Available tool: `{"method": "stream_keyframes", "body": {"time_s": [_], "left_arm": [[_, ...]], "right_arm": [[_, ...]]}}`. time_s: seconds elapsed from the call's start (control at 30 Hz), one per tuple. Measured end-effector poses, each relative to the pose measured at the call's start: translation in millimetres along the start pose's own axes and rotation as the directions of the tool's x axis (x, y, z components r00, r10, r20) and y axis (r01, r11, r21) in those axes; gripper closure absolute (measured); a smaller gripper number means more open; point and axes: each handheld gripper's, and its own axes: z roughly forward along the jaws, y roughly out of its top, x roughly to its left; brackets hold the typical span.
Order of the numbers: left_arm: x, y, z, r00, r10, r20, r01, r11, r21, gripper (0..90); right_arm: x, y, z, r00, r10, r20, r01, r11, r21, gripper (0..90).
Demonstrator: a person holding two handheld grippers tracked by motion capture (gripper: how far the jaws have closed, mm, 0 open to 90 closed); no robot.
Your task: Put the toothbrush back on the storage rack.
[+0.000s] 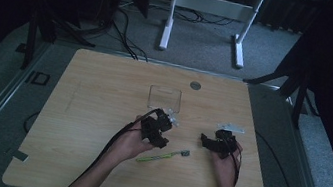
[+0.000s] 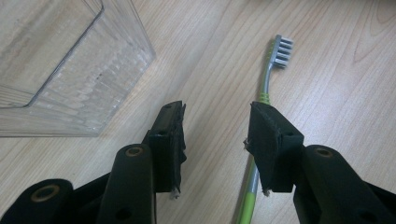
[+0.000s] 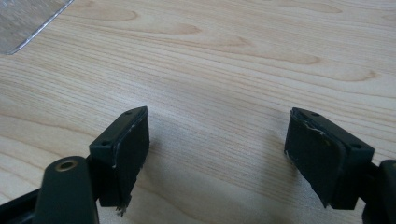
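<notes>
Light wood-grain laminate forms the table (image 1: 92, 163), which stands on grey carpet in a dim room, with a white desk frame (image 1: 207, 14) beyond its far edge.

Left gripper (image 2: 215, 135): we see both black jaws spread apart with bare table between them; nothing is pinched. In the left gripper view, the jaw at the picture's right stands over the handle of the toothbrush (image 2: 266, 88), hiding part of it; we cannot tell whether the pad touches the handle. The toothbrush lies flat on the table, its green handle passing under that jaw and its grey bristled head pointing away from the gripper. To the picture's left of the jaws, the corner of a clear plastic container (image 2: 88, 88) stands upright on the table, near the jaw on that side but apart from it.

Right gripper (image 3: 217, 144): we see its jaws spread wide above bare wood, holding nothing. A clear edge of the container shows at the upper left corner of the right gripper view.

From the high view, we locate the left gripper (image 1: 156, 127) just in front of the container (image 1: 165, 97), the toothbrush (image 1: 163, 156) between the two hands, and the right gripper (image 1: 217, 143) well to the right of the toothbrush head.
</notes>
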Motion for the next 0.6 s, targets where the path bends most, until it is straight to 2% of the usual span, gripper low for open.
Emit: {"method": "stream_keyframes", "body": {"time_s": [0.6], "left_arm": [[-2.2, 2.2, 4.4, 0.9992, 0.031, 0.026, -0.032, 0.9989, 0.035, 60.1]], "right_arm": [[0.0, 0.0, 0.0, 1.0000, 0.000, 0.000, 0.000, 1.000, 0.000, 22.0]]}}
